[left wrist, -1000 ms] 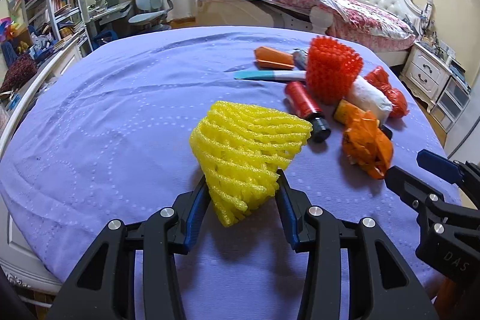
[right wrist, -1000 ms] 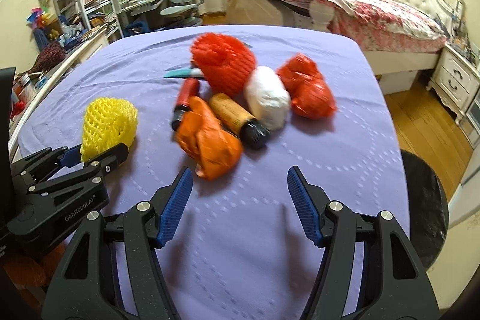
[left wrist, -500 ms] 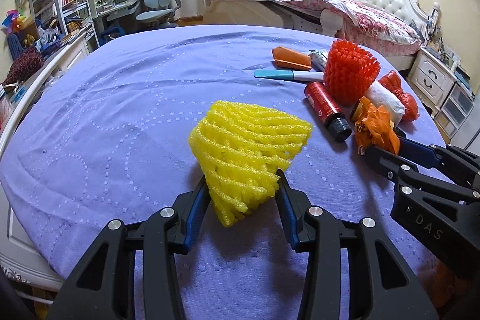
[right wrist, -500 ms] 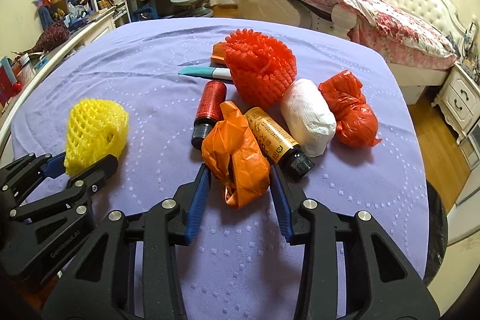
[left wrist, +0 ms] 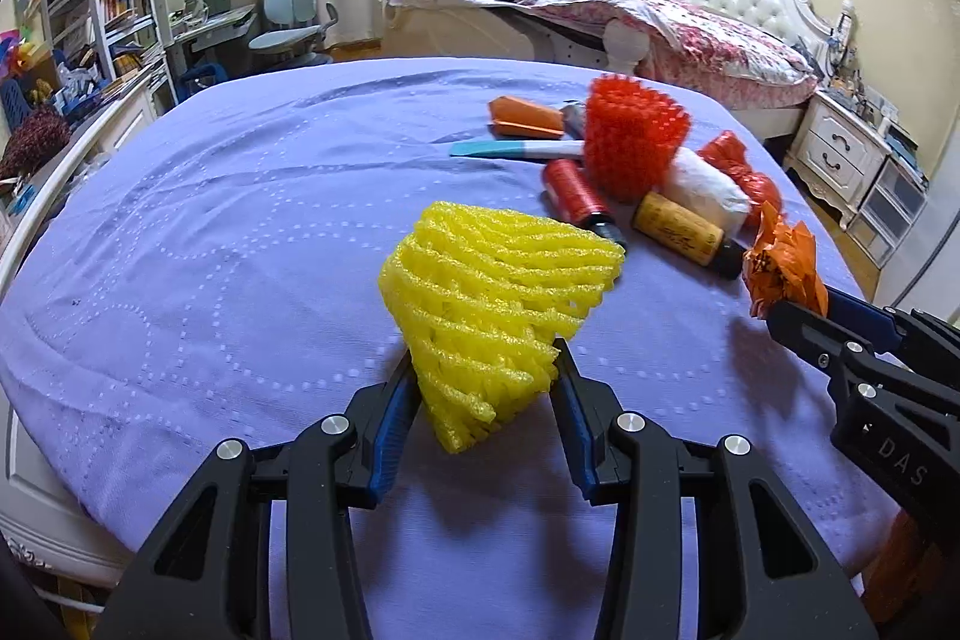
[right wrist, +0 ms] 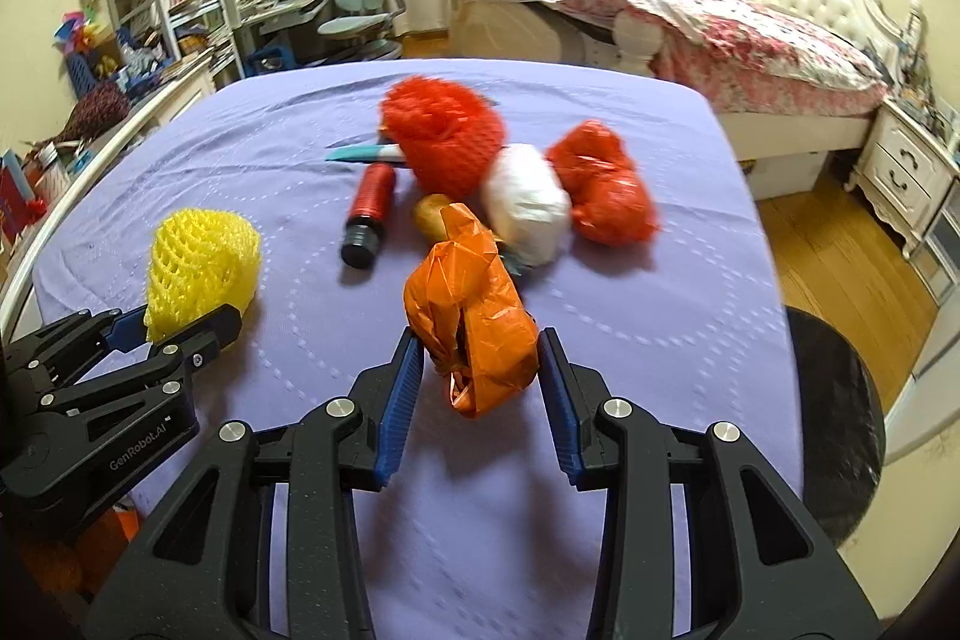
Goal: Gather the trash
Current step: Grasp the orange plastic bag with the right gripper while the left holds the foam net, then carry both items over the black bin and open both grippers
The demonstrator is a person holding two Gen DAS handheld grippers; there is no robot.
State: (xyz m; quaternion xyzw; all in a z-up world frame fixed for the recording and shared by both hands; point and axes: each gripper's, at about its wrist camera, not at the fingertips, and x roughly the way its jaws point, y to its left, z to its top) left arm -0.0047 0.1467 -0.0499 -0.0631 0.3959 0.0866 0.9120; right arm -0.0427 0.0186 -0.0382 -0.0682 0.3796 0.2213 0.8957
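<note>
On the counter: a purple cloth (left wrist: 180, 232) covers it, with a cluster of trash lying toward the far right.
Left gripper (left wrist: 485, 391): clenched on a yellow foam net (left wrist: 492, 292), which looks raised off the cloth at the near middle, to judge by the shadow below it.
Right gripper (right wrist: 479, 376): clenched on a crumpled orange bag (right wrist: 474, 316), also lifted clear, just near of the cluster.
Left on the counter: a red foam net (left wrist: 633, 142), a red bottle (left wrist: 576, 193), a brown bottle (left wrist: 681, 232), a white bundle (left wrist: 705, 190), a red bag (left wrist: 741, 166), a teal and white pen-like tool (left wrist: 516, 150), and an orange wrapper (left wrist: 525, 117) at the far side.
Step in hand: both grips look made and both pieces are up, so this reads as the carry stage for the first two items; most of the trash is not yet collected.
Bin: a dark round shape (right wrist: 834, 400) sits off the right edge of the counter, below it; it may be the bin, but I cannot tell.
Next move: it calls for carrying each piece to wherever trash goes and letting go over the opening, keeping the squeeze steady, since foam net and thin bag are both light and springy and could slip.
After that: a return to the cluster, likely for the nearest bottle.
</note>
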